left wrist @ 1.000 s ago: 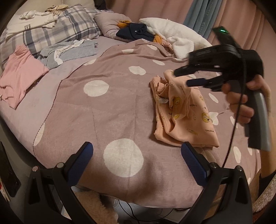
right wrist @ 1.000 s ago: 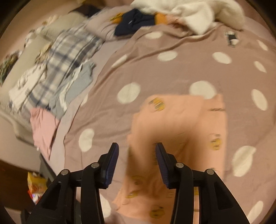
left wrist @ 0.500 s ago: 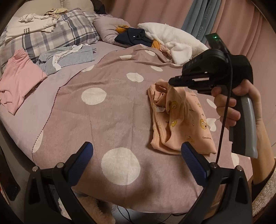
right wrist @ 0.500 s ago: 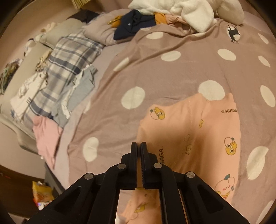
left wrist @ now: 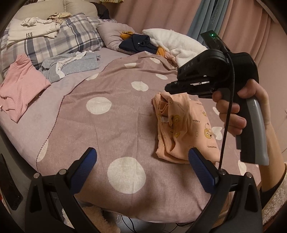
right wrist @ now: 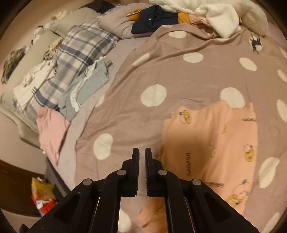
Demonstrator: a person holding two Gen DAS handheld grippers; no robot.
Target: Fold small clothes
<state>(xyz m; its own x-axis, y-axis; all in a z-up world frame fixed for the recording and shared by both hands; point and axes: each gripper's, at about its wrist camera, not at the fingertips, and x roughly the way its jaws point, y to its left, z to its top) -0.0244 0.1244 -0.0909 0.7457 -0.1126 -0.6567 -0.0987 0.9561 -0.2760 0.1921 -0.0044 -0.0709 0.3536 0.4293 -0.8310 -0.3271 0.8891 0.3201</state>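
Observation:
A peach garment with cartoon prints (left wrist: 186,129) lies folded on the mauve polka-dot blanket (left wrist: 114,125), right of centre; it also shows in the right wrist view (right wrist: 211,143). My left gripper (left wrist: 141,168) is open and empty, low over the blanket's near edge, left of the garment. My right gripper (left wrist: 170,87) hovers just above the garment's far end, nothing seen between its jaws. In its own view the right gripper (right wrist: 142,152) has only a thin gap between its jaws and sits left of the garment.
A pink shirt (left wrist: 19,86), a grey garment (left wrist: 71,64) and plaid pillows (left wrist: 59,43) lie at the left. Navy and orange clothes (left wrist: 140,44) and a white fleece blanket (left wrist: 177,46) lie at the back. Curtains (left wrist: 197,16) hang behind. The bed edge is at the bottom.
My right gripper closed from open a second ago. Since then its jaws have parted slightly and it has risen and shifted left off the garment. The left gripper stays open.

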